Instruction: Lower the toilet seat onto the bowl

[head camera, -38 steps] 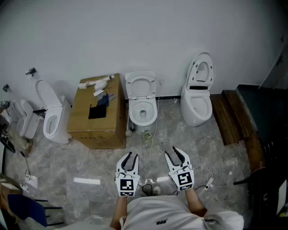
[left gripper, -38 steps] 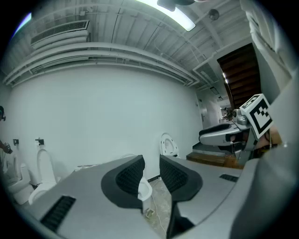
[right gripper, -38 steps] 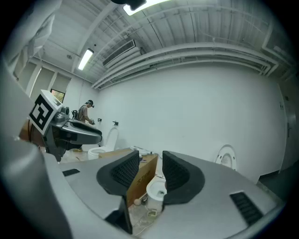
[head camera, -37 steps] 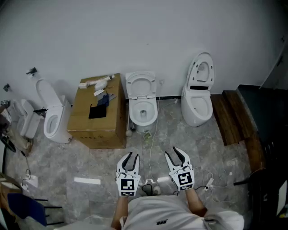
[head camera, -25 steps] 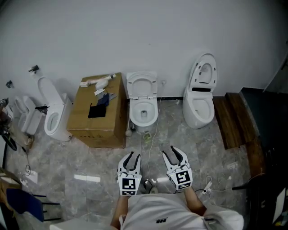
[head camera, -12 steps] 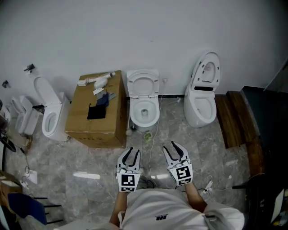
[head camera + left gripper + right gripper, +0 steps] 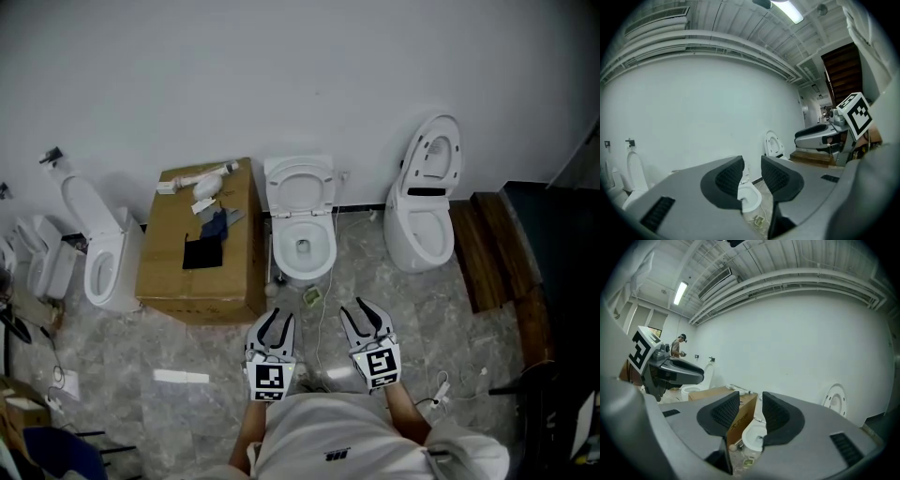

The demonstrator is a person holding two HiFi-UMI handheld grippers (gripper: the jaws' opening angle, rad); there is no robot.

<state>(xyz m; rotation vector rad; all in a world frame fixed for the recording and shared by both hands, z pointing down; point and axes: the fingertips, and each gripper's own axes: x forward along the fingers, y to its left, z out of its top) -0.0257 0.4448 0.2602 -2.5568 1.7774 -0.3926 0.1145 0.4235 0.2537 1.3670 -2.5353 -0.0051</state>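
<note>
left of the toilet seat, a person, right gripper view only

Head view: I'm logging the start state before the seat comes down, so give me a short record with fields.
middle toilet: bowl open
seat: upright against the wall
cardboard box: on the floor beside that toilet
left gripper: shut, empty, short of the toilet
right gripper: shut, empty, beside the left one
task state: seat not yet lowered

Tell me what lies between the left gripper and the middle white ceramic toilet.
Head view: grey stone floor, with a small pale object and a thin cable.
</note>
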